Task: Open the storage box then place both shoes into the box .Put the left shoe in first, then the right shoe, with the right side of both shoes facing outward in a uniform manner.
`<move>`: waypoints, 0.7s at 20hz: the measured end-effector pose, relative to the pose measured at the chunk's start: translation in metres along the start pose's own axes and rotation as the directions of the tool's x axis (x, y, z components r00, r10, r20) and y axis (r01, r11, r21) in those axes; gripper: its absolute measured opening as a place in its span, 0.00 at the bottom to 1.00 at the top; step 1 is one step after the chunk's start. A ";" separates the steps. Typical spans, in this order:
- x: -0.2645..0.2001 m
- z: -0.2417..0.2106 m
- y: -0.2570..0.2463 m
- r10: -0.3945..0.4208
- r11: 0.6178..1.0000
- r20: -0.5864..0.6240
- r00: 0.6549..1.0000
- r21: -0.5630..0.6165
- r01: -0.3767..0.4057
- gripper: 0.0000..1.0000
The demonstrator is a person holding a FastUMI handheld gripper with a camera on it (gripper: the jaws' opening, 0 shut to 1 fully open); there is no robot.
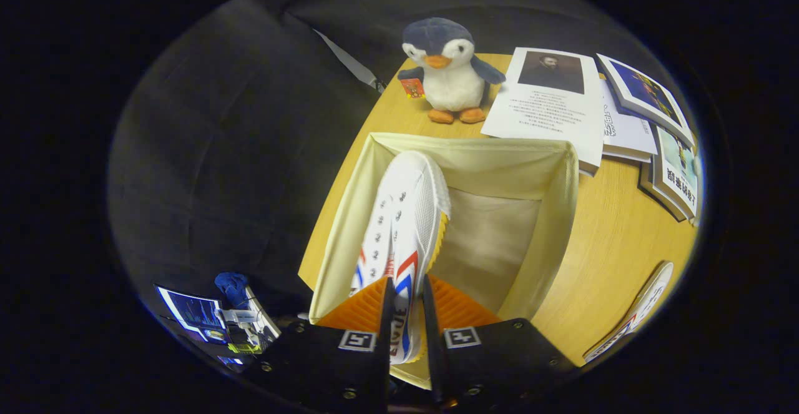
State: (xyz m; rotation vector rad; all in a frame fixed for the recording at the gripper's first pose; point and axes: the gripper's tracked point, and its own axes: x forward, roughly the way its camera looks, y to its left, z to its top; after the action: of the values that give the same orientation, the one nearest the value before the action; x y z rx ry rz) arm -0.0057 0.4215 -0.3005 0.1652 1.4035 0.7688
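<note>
My gripper [407, 305] is shut on a white canvas shoe [409, 214] with red and blue stripes and a yellowish sole edge. Both fingers [385, 305] press the shoe's heel part from either side. The shoe points away from me, toe up toward the far wall of the open cream fabric storage box [565, 214]. It hangs over the left half of the box, its toe near the far rim. The box's beige floor shows to the right of the shoe. I cannot tell whether the shoe touches the box.
The box stands on a wooden table [615, 258]. Beyond it sits a plush penguin [448, 70], and to the right lie a printed sheet [549, 105] and several books [649, 114]. Another shoe's edge [637, 314] lies at the near right. Equipment with a screen [200, 314] sits below left.
</note>
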 end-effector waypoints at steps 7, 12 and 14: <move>-0.051 0.014 -0.012 0.000 1.000 0.089 0.996 0.008 -0.001 0.97; -0.101 0.013 -0.030 0.033 0.997 0.153 0.988 0.070 -0.044 0.97; -0.120 0.012 -0.042 0.027 0.996 0.193 0.981 0.081 -0.043 0.97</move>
State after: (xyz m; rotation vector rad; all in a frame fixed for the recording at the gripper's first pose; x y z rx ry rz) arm 0.0246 0.3253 -0.2221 0.3223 1.2531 0.7034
